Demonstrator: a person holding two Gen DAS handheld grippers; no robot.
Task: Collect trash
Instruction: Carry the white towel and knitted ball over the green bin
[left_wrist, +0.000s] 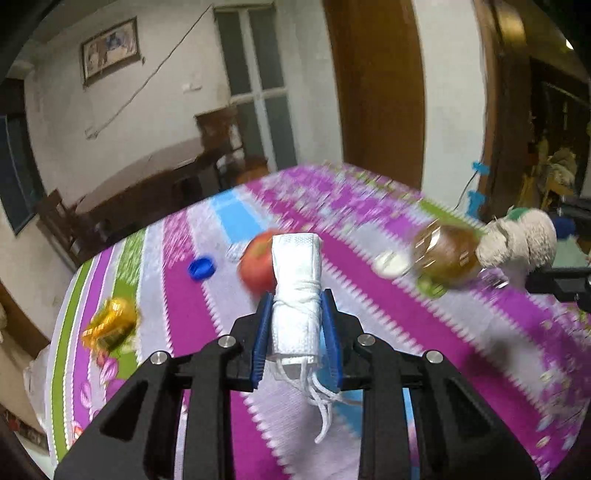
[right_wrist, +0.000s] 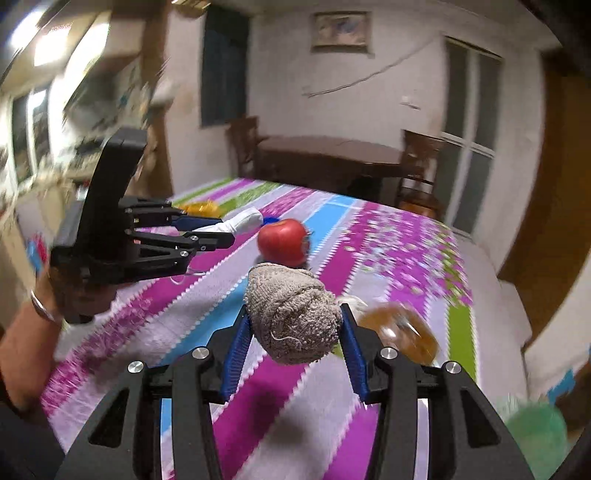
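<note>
White non-woven fabric, rolled tight and bound by its own ear loops: this used face mask (left_wrist: 295, 295) stands upright at the centre of the left wrist view, pinched between the blue pads of the left gripper (left_wrist: 297, 328). The jaws are pressed hard against its lower half, which fits so thin and soft a roll, and its loose strings dangle below the pads. In the right wrist view the same mask (right_wrist: 240, 223) pokes out of that gripper at the left of the frame, clear of the cloth.

Lower centre of that view, the right gripper (right_wrist: 295, 332) clamps a grey-beige knitted wad, probably a balled-up sock or rag (right_wrist: 293, 317). Its jaws stand wider because the wad is bulkier, and the pads dent its sides, so it looks firmly held. Both pieces appear lifted off the table, which suggests the carry to a bin comes next; a blurred green shape at the lower right of the right wrist view may be that bin or a bag, but I cannot tell.

Behind both loads a red apple (left_wrist: 256, 264) sits on the striped purple tablecloth (left_wrist: 369, 332). Judging by the task, it is no trash and is best left. A blue bottle cap (left_wrist: 201, 267) lies left of the apple, a crumpled gold wrapper (left_wrist: 110, 326) at the far left, and an amber glass jar (left_wrist: 445, 254) with a white lid (left_wrist: 389, 264) beside it at the right. The cap and the wrapper seem likely later pickups.
</note>
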